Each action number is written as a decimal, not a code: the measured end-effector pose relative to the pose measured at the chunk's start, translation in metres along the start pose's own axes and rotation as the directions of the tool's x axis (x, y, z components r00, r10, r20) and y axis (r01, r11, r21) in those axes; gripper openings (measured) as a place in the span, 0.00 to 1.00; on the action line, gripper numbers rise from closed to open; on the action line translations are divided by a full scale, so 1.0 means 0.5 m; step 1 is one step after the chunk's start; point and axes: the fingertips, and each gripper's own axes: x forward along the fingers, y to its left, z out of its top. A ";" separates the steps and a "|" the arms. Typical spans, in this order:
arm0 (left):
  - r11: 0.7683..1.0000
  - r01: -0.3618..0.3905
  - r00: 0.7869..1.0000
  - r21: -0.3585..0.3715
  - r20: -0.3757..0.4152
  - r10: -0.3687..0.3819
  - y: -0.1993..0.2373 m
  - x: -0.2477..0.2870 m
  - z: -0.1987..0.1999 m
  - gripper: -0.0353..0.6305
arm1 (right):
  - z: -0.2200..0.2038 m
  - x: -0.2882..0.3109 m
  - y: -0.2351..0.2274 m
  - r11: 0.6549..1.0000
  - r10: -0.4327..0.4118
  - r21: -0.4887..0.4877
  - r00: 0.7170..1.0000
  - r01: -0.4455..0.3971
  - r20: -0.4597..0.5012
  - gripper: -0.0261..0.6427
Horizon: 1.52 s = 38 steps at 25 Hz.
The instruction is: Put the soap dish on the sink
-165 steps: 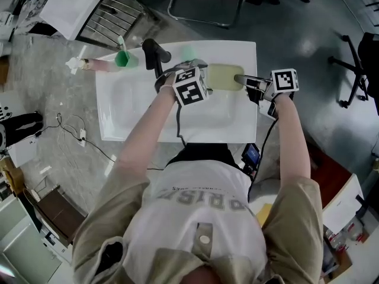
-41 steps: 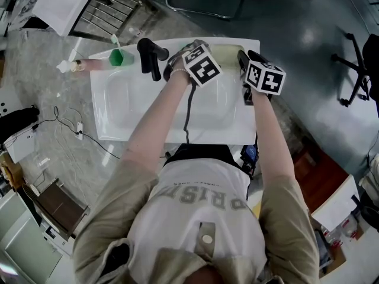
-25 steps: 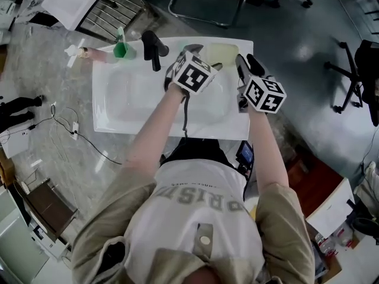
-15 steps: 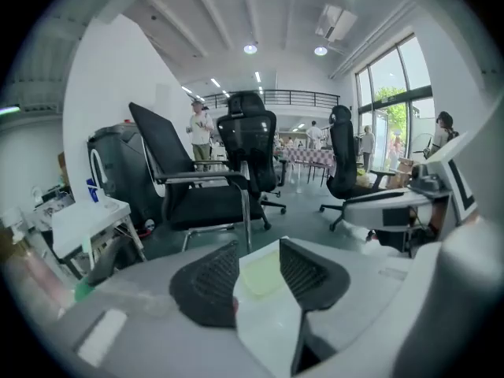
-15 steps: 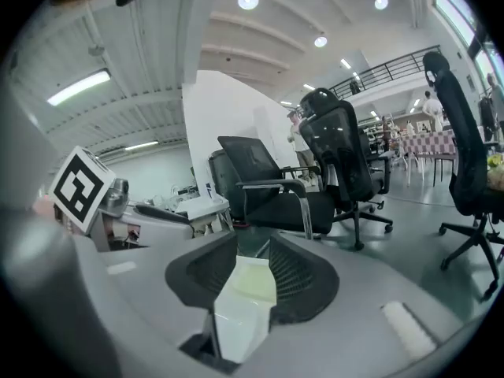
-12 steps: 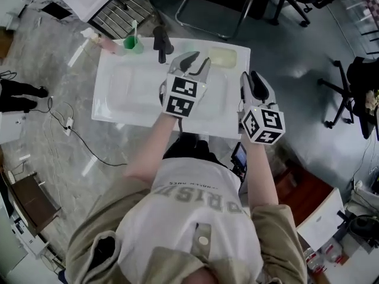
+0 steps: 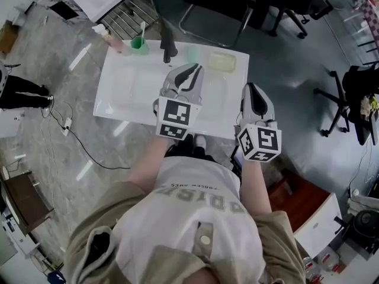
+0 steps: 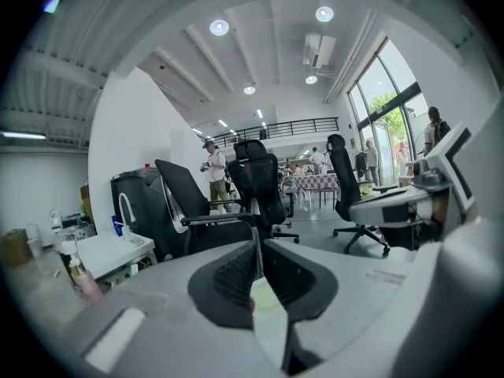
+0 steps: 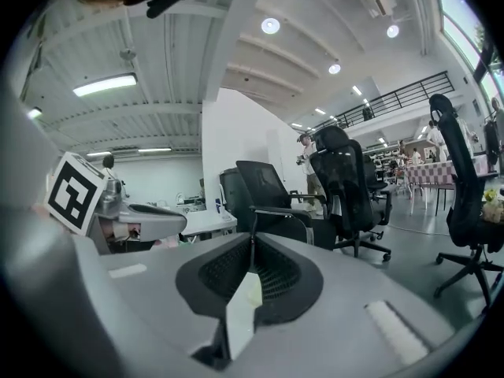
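Grey polished floor spreads under a white sink (image 7: 127,93) that lies flat below the person, with black office chairs (image 7: 220,3) beyond its far edge. On the sink's far right corner sits the soap dish (image 7: 222,60), a pale yellow-green rectangle resting flat on the rim, well apart from both grippers. Along the same far rim stand a black faucet (image 7: 167,45), a green cup (image 7: 138,42) with a toothbrush in it, and a pink bottle (image 7: 112,40) at the left corner. The left gripper (image 7: 192,71) hovers above the basin's right half, pointing toward the far rim; its jaws are closing, almost together, with nothing between them. The right gripper (image 7: 252,89) hangs over the sink's near right edge, beside the left one, its jaws likewise closing on nothing, pads nearly meeting.
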 end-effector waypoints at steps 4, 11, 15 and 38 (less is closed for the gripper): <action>1.000 -0.012 0.999 0.003 0.041 0.012 -0.003 -0.032 0.012 0.08 | 0.011 -0.021 0.015 1.000 -0.005 -0.015 1.000 0.005 0.020 0.05; 1.000 -0.028 0.995 0.010 0.091 0.027 -0.005 -0.065 0.033 0.06 | 0.034 -0.047 0.025 0.999 -0.012 -0.039 0.999 0.014 0.052 0.05; 0.999 -0.045 0.989 -0.001 0.139 0.044 -0.002 -0.081 0.050 0.06 | 0.053 -0.055 0.028 0.996 -0.022 -0.087 0.997 0.029 0.078 0.05; 0.993 -0.062 0.947 -0.105 0.307 0.092 0.037 -0.138 0.145 0.06 | 0.177 -0.098 0.067 0.968 -0.070 -0.206 0.940 0.146 0.335 0.04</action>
